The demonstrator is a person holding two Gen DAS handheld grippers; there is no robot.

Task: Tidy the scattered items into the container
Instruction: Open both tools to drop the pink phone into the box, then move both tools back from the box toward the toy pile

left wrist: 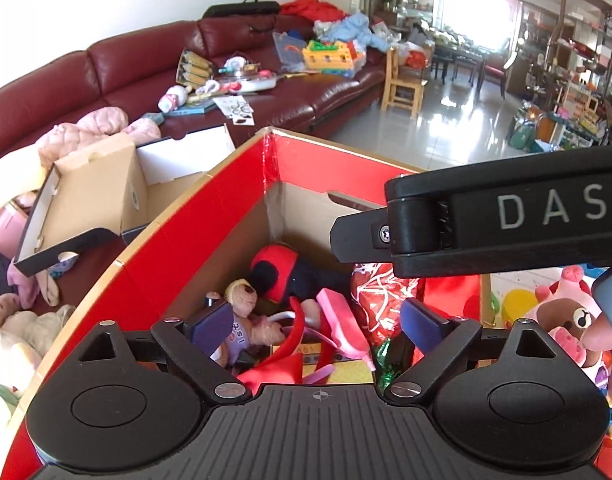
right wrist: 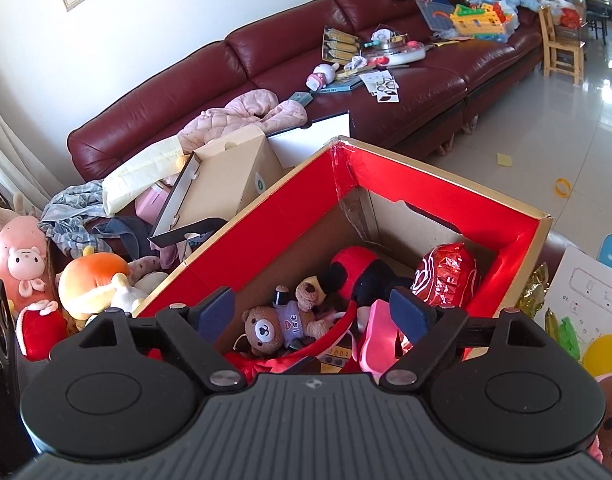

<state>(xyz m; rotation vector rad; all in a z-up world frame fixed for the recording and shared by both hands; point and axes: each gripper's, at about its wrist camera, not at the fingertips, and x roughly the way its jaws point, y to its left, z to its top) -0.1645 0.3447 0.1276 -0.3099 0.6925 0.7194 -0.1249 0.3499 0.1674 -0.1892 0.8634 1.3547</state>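
A large cardboard box with red inner flaps [left wrist: 209, 216] [right wrist: 438, 184] stands in front of me. Inside lie a small brown teddy bear in a purple shirt [right wrist: 271, 326] [left wrist: 245, 312], a red and black plush [right wrist: 358, 268] [left wrist: 275, 270], a red foil balloon [right wrist: 450, 276] [left wrist: 380, 300] and a pink toy [left wrist: 342, 320] [right wrist: 376, 332]. My left gripper [left wrist: 316, 322] is open and empty over the box. My right gripper [right wrist: 312, 312] is open and empty over the box; its black body [left wrist: 506, 220] shows in the left wrist view at right.
A dark red sofa [right wrist: 265, 60] strewn with toys and clothes stands behind. A smaller open cardboard box [right wrist: 225, 184] sits left of the big box. Plush toys [right wrist: 93, 284] are piled at left, and more plush toys [left wrist: 566, 316] at right. Tiled floor [right wrist: 546, 140] lies at right.
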